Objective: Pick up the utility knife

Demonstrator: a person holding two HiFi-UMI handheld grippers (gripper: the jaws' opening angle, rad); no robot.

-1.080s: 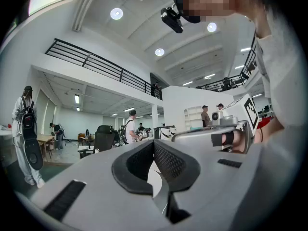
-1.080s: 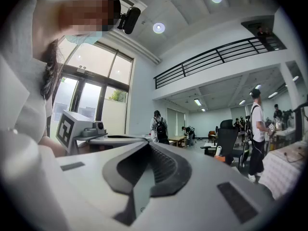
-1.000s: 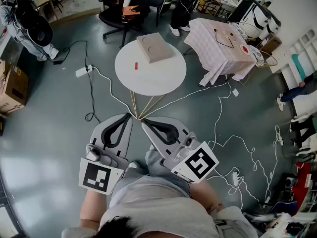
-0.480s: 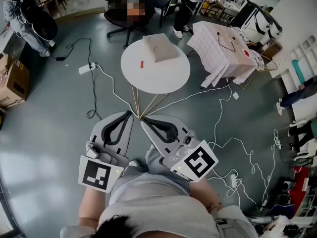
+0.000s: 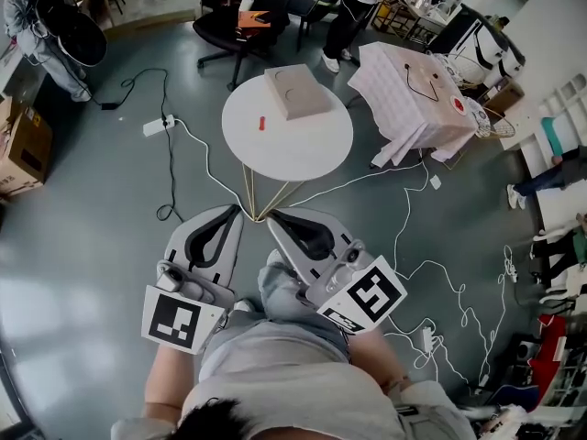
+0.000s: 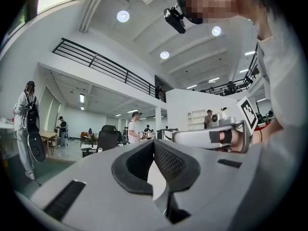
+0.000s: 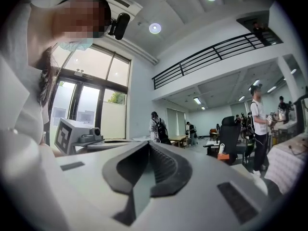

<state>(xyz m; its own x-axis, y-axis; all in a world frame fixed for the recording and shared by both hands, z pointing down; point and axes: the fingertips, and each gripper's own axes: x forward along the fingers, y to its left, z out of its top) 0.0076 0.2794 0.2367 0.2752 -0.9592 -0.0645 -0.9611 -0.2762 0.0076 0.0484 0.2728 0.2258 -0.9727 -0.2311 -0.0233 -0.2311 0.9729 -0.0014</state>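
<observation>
Honestly not much has moved in the last second. The left tongs [image 5: 243, 211] and right tongs [image 5: 271, 216] are still down by the person's waist, both pinched together with nothing in them. The utility knife [image 5: 261, 123] hasn't budged: it's a slim little red sliver, probably plastic-cased, lying toward the left edge of the round worktop [image 5: 303, 145], well apart from both tongs. So I'd say the reach hasn't begun. The worktop looks smooth, matte white, on thin pale legs. A flat tan box [image 5: 297, 91], cardboard-looking, sits by its far edge.
</observation>
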